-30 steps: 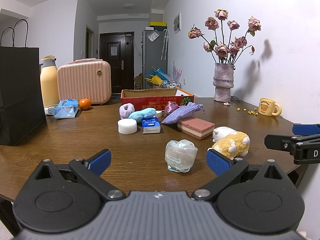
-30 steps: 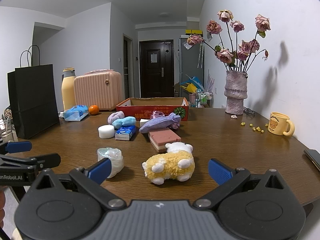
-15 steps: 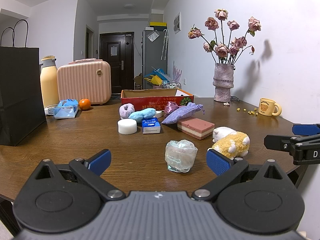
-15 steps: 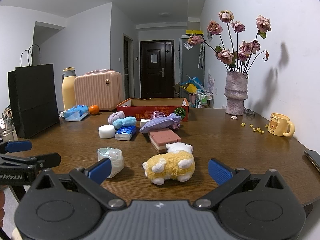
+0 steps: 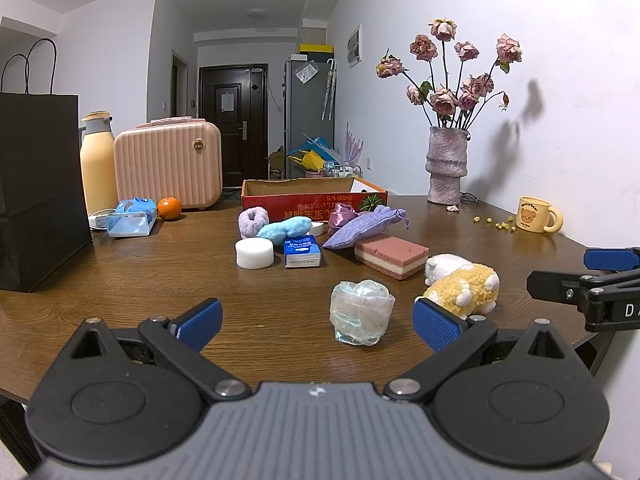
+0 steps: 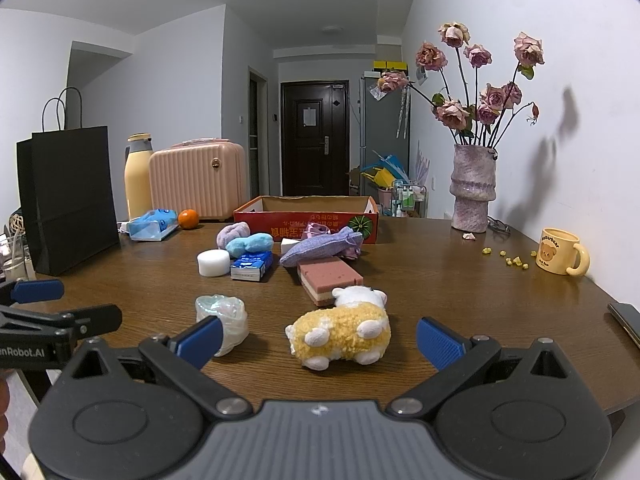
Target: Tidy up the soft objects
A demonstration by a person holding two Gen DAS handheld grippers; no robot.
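Observation:
Soft things lie spread on the brown table [image 5: 160, 272]: a yellow plush sheep [image 6: 344, 332], a clear crumpled bag [image 5: 360, 312], a pink layered sponge [image 5: 390, 256], a white round sponge [image 5: 255, 253], a blue tissue pack [image 5: 302, 252], a blue plush [image 5: 284, 230], a purple scrunchie [image 5: 252, 222] and a lavender pouch [image 5: 364, 226]. Behind them stands an open red cardboard box [image 5: 314, 198]. My left gripper [image 5: 318, 322] hovers open near the table's front edge, just short of the bag. My right gripper [image 6: 318, 338] is open too, with the sheep just beyond its fingers.
A black paper bag [image 5: 38, 200] stands at the left, with a yellow flask [image 5: 98, 164], a pink case [image 5: 168, 164], an orange [image 5: 169, 208] and a wipes pack [image 5: 132, 218]. A vase of roses [image 5: 446, 168] and a yellow mug [image 5: 536, 220] stand by the right wall. A phone [image 6: 626, 320] lies at the right edge.

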